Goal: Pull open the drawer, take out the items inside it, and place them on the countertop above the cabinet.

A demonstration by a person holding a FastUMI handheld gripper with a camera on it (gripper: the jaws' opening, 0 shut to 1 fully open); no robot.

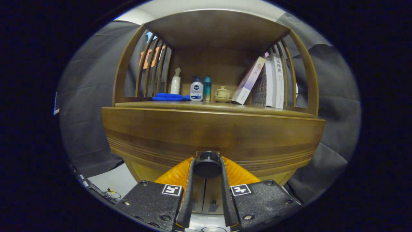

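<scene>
Gripper had both fingers pinched on the round drawer knob, one each side, so the hold looked set. Drawer front sat right behind the knob; items inside weren't visible. Risk, as I judged it: knob's small and round, so an off-axis or jerky pull could slip the fingers off w/o moving the drawer. Beyond, on the countertop, blue cloth, bottles, teacup and leaning books crowded the drop zone; a hard yank might topple them.
</scene>
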